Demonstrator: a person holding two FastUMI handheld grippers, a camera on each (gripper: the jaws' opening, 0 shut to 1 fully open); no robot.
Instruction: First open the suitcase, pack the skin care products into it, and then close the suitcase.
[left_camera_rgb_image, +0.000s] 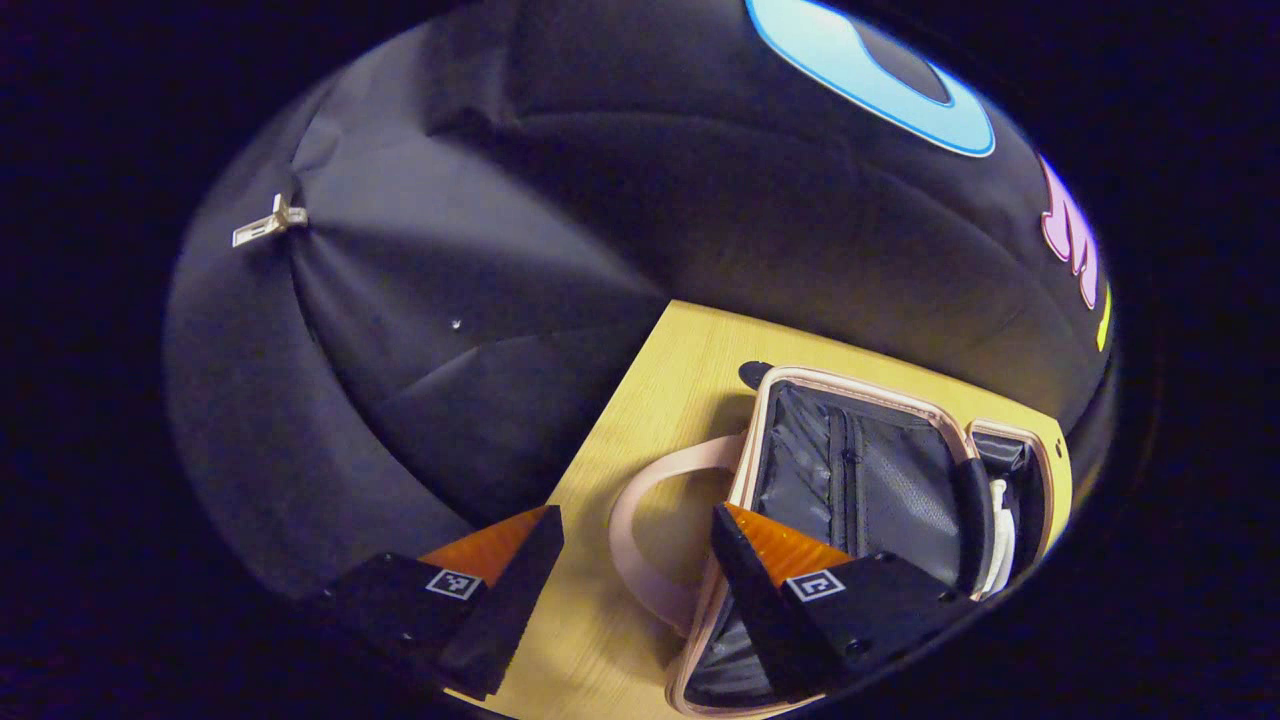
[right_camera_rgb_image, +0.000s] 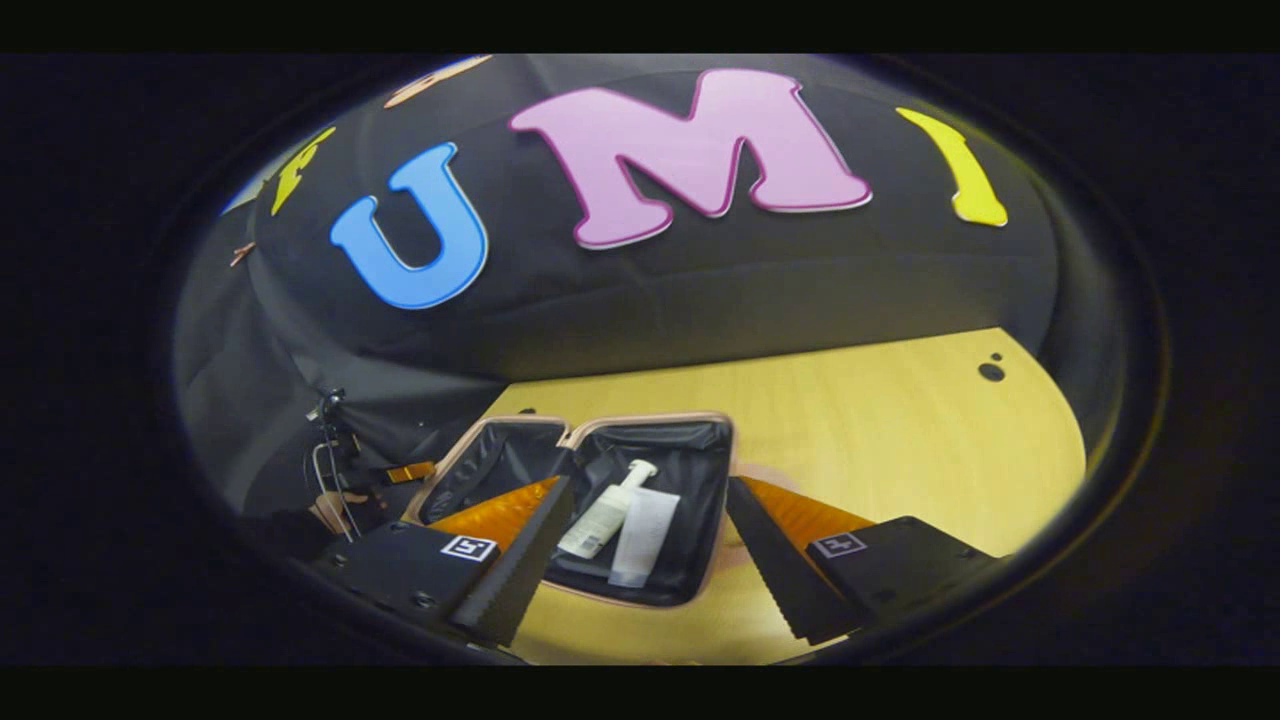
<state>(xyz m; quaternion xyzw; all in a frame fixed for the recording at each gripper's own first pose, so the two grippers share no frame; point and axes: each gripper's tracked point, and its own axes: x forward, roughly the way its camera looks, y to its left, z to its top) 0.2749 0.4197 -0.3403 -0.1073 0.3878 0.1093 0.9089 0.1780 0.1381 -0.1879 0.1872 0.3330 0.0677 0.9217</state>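
Left tool (left_camera_rgb_image: 640, 580) has its fingers spread apart, gripping nothing, hovering at the table (left_camera_rgb_image: 690, 350) edge over the suitcase (left_camera_rgb_image: 850, 470) handle side; right tool (right_camera_rgb_image: 640, 560) also spread apart and empty, hanging above the open case. Suitcase (right_camera_rgb_image: 590, 450) lies flat and open on the table (right_camera_rgb_image: 880, 430), both halves showing dark lining. Pump bottle (right_camera_rgb_image: 606, 510) and tube (right_camera_rgb_image: 643, 535) lie side by side, touching, in the right-hand half as the right gripper view shows it; the other half looks empty. In the left gripper view the pink handle (left_camera_rgb_image: 640, 500) loops out onto the table next to the mesh-lined half. Packing looks done, closing is likely next. Risks: lifting one half by the rim with a shallow pinch could slip, letting the lid drop back; swinging the loaded half could tip the bottle and tube out; the handle loop could snag a finger; rims may not line up if the case slides on the smooth table, since nothing braces it. A person's hand (right_camera_rgb_image: 330, 510) shows at far left.
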